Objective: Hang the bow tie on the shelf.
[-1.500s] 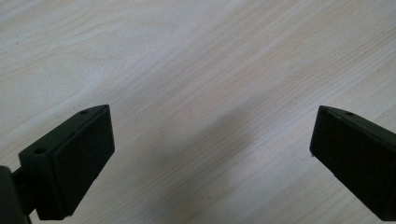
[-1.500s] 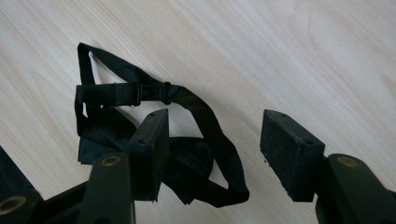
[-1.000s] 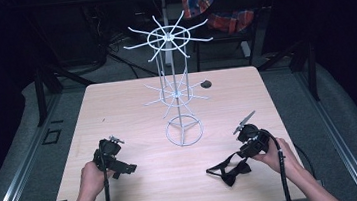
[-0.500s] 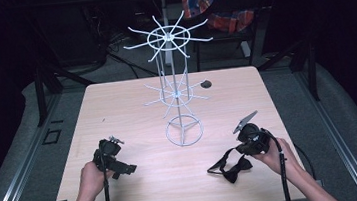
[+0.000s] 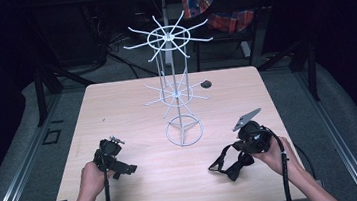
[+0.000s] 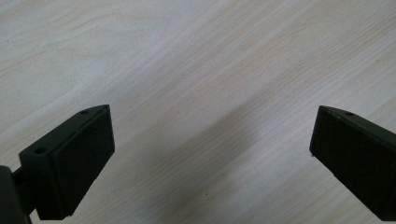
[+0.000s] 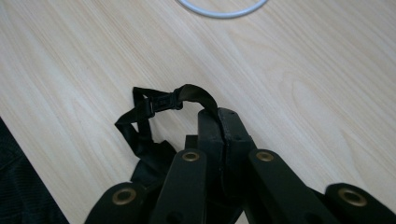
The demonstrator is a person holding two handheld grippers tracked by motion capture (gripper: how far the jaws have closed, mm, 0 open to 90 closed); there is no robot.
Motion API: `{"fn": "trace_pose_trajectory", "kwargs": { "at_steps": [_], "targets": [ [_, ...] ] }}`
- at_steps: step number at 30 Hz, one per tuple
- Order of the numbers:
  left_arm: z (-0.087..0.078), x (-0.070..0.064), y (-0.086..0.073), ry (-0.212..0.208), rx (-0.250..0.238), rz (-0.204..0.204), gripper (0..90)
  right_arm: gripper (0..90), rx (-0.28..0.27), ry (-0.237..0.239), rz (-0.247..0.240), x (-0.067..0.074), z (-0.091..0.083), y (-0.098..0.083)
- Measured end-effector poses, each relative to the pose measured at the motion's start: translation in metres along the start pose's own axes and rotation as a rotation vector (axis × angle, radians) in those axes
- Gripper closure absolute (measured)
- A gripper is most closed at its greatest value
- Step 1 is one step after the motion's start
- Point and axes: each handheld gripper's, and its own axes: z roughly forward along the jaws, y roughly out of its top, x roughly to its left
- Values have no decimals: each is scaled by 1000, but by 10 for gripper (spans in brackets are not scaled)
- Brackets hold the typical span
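A black bow tie (image 5: 237,166) with a thin strap (image 7: 150,105) lies at the front right of the table (image 5: 132,110). My right gripper (image 5: 233,148) is shut on the strap's loop, its jaws pressed together (image 7: 223,117), and the strap hangs from them to the tie below. My left gripper (image 5: 125,169) rests at the front left, held still by a hand. Its jaws stand wide open (image 6: 210,140) over bare wood with nothing between them. A white wire rack (image 5: 174,83) with spoked arms stands in the table's middle, between and beyond the two grippers.
The rack's ring base (image 5: 184,131) sits on the wood, and its edge shows in the right gripper view (image 7: 219,13). A small dark object (image 5: 206,83) lies behind the rack. Dark floor surrounds the table, and plaid cloth (image 5: 211,1) hangs at the back.
The right gripper has risen slightly with the strap in its jaws, and the bow tie has been drawn up and toward it. The left gripper has stayed put.
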Motion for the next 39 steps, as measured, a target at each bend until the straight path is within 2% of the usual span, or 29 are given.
{"fn": "trace_pose_trajectory", "kwargs": {
  "at_steps": [13, 23, 39],
  "targets": [
    [-2, 1, -1, 5, -3, -8, 1, 890, -51, -12, -11, 4, -13, 7],
    [-2, 1, -2, 3, -5, -16, 1, 891, -84, -18, -16, 0, -21, 17],
    [-2, 1, -2, 3, -5, -18, 1, 892, -122, -33, 3, -8, -31, 29]
  ]
}}
